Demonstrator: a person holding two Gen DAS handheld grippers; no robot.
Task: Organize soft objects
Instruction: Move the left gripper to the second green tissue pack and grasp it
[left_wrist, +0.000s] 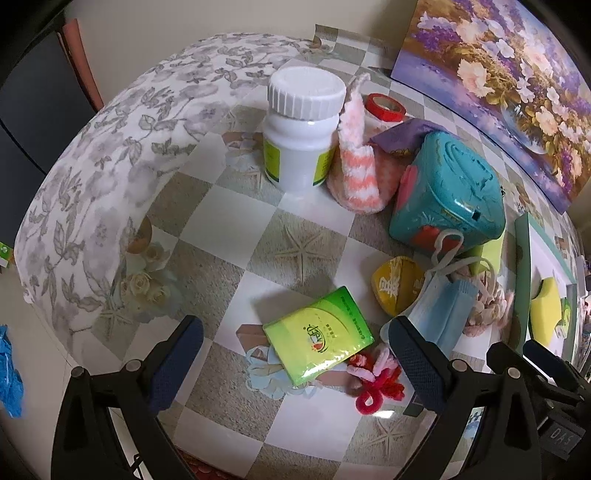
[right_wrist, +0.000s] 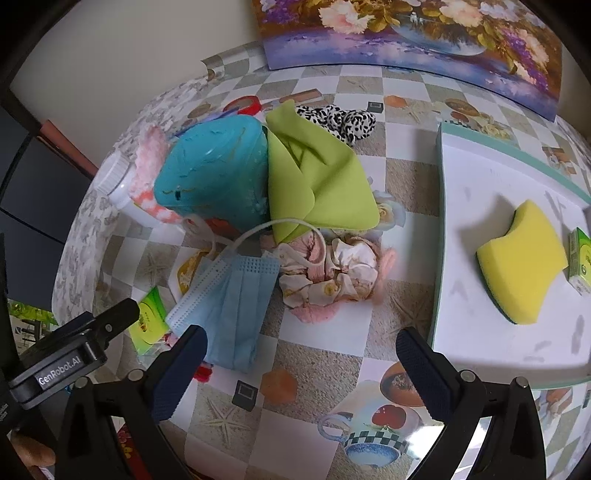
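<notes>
The white rectangular tray (right_wrist: 480, 343) already holds a yellow sponge (right_wrist: 524, 262). Left of the tray, the pale blue pleated face mask (right_wrist: 236, 306) is judged light, limp; its folded body should be pinched. Both the left gripper (left_wrist: 295, 354) and right gripper (right_wrist: 299, 354) are seen spread, empty.

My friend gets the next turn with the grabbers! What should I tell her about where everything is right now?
Left tool: open, empty, over the green tissue pack.
Right tool: open, empty, near the blue face mask.
Done: yellow sponge and a second tissue pack lie on the white tray.
Left on the table: mask, tissue pack, pink cloth bundle, green cloth, striped sock, spotted cloth.
</notes>
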